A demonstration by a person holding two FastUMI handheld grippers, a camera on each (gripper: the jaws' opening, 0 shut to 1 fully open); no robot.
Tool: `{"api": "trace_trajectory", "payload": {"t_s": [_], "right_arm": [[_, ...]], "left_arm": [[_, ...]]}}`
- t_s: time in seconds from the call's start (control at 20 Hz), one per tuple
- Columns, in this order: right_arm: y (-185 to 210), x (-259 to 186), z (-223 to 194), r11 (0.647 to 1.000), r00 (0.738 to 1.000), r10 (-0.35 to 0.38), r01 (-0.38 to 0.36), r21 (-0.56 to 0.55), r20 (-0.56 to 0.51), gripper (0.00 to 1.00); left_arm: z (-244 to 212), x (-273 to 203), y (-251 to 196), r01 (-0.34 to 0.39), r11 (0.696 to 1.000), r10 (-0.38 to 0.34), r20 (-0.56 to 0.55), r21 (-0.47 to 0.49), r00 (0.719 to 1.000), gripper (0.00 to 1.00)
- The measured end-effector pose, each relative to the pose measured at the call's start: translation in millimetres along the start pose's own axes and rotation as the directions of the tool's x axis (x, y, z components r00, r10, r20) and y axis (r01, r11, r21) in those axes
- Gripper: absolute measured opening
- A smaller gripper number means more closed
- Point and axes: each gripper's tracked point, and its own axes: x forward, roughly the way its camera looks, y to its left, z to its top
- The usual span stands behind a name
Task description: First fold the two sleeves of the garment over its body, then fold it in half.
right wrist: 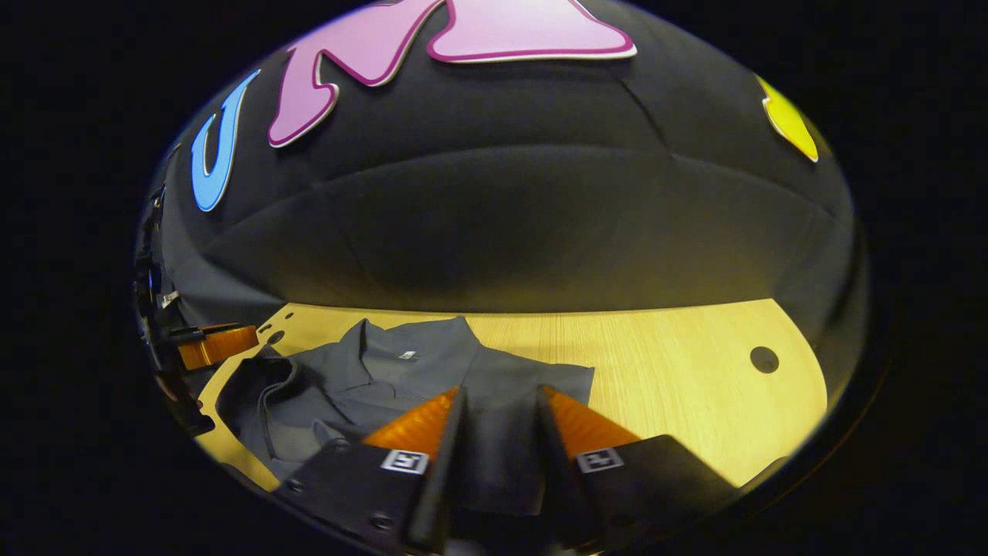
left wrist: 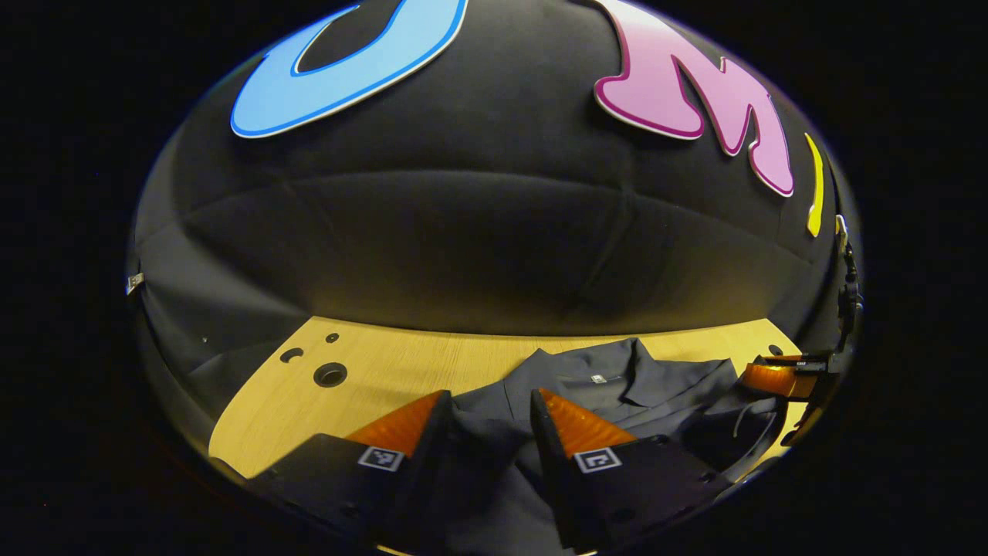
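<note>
Item: dark grey collared short-sleeved shirt [left wrist: 617,386], woven fabric, lying on the pale wood-grain desk [left wrist: 386,371]; collar towards the black cloth wall, small pale label inside the neck; cloth rumpled in places, not flat throughout.

Left hand-held gripper [left wrist: 485,405]: low over the shirt's edge; fingers spread apart, dark cloth showing in the gap between them; whether cloth is pinched, cannot tell; jaws released as far as seen. In the right gripper view it shows at the far left edge [right wrist: 216,344], beside the shirt's bunched side.

Right hand-held gripper [right wrist: 500,401]: poised over the shirt [right wrist: 401,378] near its sleeve side; fingers parted, grey fabric lying between and beneath them, no grasp visible. In the left gripper view it shows at the far right [left wrist: 779,378], at the shirt's opposite side.

Desk [right wrist: 679,363]: bare light wood beyond the shirt; round holes in the surface [left wrist: 330,374], one also on the right side [right wrist: 764,359].
</note>
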Motion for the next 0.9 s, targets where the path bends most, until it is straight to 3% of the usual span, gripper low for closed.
{"api": "trace_trajectory", "payload": {"t_s": [0.05, 0.15, 0.2, 0.5, 0.65, 0.9], "right_arm": [[-1.8, -6.8, 6.0, 1.0, 1.0, -0.012, 0.013, -0.023, 0.012, 0.68], [0.8, -28.9, 24.3, 0.999, 0.999, -0.015, 0.017, -0.047, 0.043, 1.0], [1.0, -40.4, 34.2, 0.998, 0.998, -0.018, 0.022, -0.057, 0.061, 0.99], [3.4, -134.5, 75.8, 0.993, 0.984, -0.082, 0.094, -0.07, 0.158, 0.98], [6.7, -193.8, 73.9, 0.985, 0.974, -0.119, 0.14, -0.098, 0.192, 0.99], [41.4, -300.4, 42.5, 0.98, 0.958, -0.176, 0.193, -0.053, 0.226, 0.99]], "left_arm": [[4.4, -9.0, -0.6, 0.0, 1.0, 0.001, 0.009, -0.005, 1.0, 0.76], [12.3, -33.2, 0.7, -0.008, 1.0, 0.009, 0.019, -0.009, 1.0, 0.92], [18.0, -47.7, 4.6, -0.025, 1.0, 0.025, 0.033, -0.008, 0.999, 0.99], [60.9, -152.0, 0.4, -0.003, 1.0, 0.006, 0.141, -0.021, 0.99, 0.99], [66.7, -221.8, -1.2, -0.007, 0.997, 0.022, 0.19, -0.08, 0.982, 0.99], [41.1, -326.0, 1.5, -0.043, 0.99, 0.077, 0.261, -0.134, 0.962, 0.96]]}}
